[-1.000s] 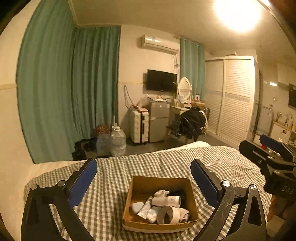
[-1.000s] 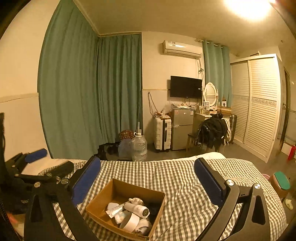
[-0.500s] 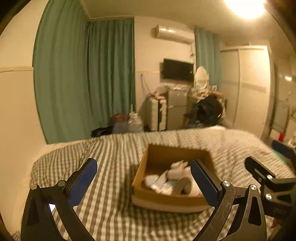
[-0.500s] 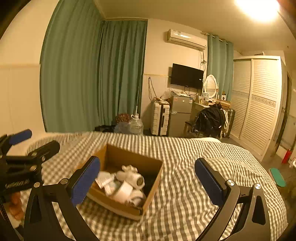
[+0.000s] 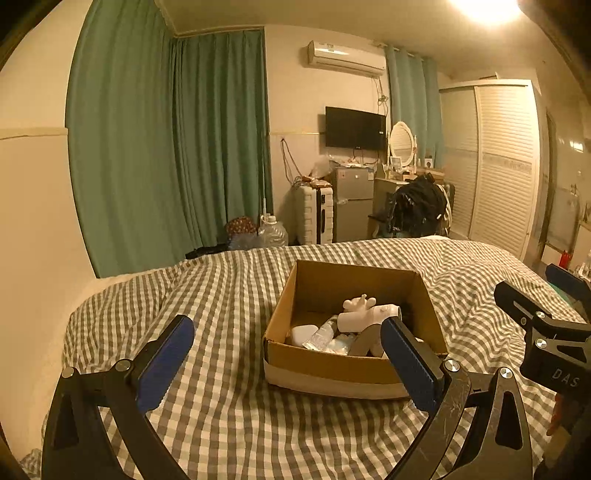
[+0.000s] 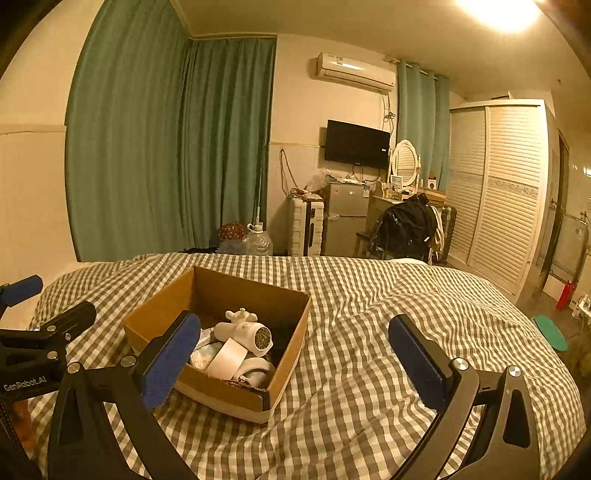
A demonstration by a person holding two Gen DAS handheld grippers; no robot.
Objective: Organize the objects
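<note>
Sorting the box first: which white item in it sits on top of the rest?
The white bottle with the dark patterned cap, lying on its side atop the pile in the cardboard box; the tape roll sits lower.

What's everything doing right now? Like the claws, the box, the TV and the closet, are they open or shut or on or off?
left claw: open, holding nothing
right claw: open, holding nothing
cardboard box: open on top, things inside
TV: screen dark
wardrobe doors: shut
curtains: drawn closed
ceiling light: on
</note>
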